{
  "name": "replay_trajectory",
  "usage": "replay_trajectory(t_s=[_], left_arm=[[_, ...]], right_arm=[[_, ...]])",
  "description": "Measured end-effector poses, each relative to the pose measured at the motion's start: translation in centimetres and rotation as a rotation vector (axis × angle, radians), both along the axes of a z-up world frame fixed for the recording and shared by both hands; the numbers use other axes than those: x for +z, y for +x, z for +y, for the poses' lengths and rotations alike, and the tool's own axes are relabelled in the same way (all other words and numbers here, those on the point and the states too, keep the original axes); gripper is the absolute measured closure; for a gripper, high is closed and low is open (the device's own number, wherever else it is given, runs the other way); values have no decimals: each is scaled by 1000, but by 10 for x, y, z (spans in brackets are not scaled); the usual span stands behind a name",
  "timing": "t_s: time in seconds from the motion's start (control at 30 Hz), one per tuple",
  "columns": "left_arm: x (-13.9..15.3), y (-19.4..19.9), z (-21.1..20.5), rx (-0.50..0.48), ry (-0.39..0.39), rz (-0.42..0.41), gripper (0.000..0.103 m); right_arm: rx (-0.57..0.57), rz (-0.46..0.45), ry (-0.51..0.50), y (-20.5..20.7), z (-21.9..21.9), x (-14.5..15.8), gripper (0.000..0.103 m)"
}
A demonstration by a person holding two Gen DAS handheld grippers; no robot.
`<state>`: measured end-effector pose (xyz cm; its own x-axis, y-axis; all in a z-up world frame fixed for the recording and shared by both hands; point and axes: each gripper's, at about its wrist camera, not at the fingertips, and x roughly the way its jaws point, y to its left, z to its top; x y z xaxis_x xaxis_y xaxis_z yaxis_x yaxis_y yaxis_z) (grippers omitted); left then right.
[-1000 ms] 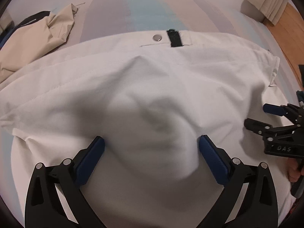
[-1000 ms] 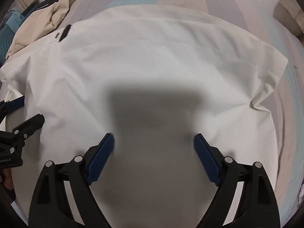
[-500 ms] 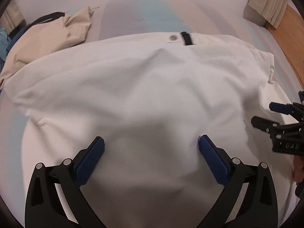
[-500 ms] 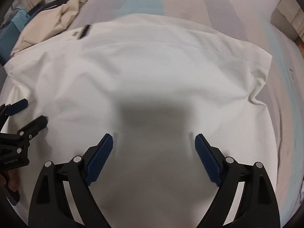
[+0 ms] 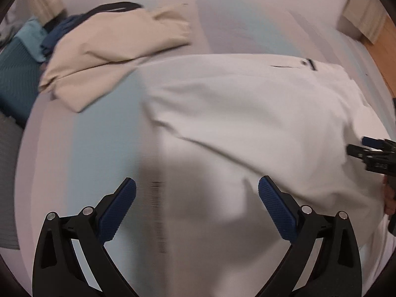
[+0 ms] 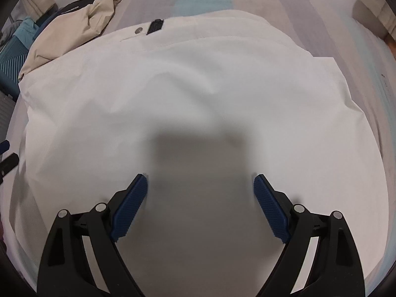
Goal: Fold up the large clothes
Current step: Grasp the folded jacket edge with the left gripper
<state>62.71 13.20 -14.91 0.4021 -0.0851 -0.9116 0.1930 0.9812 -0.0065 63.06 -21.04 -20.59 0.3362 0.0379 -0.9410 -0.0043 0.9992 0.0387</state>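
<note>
White fabric, the large garment (image 6: 198, 94), is lying spread on the striped bed (image 5: 81, 136) beneath you. You are holding the left gripper (image 5: 197, 205) and right gripper (image 6: 200, 198) wide apart above it, gripping nothing.

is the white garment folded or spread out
Spread out: the white garment lies flat across the bed, loosely wrinkled, its snap and black tab exposed.
</note>
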Motion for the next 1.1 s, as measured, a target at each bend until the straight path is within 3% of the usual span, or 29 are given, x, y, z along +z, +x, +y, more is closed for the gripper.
replay_trajectory(t_s=[0.17, 0.33, 0.47, 0.77, 0.87, 0.93, 1.1], left_arm=[[-35, 9, 34, 17, -151, 171, 7], [-54, 13, 48, 21, -318, 233, 7], [-69, 11, 49, -2, -380, 276, 6], [-74, 18, 45, -68, -430, 295, 6], [-69, 14, 32, -131, -394, 281, 6], [-74, 16, 29, -136, -361, 287, 5], [-82, 22, 28, -123, -396, 302, 5]], right_arm=[[70, -53, -16, -2, 21, 12, 19], [84, -23, -45, -1, 29, -1, 19], [58, -15, -34, 7, 25, -10, 13], [75, -15, -42, 15, 24, -16, 12], [73, -10, -35, 12, 21, -16, 12], [70, -8, -30, 13, 21, -16, 12], [69, -9, -20, 14, 18, -16, 12]])
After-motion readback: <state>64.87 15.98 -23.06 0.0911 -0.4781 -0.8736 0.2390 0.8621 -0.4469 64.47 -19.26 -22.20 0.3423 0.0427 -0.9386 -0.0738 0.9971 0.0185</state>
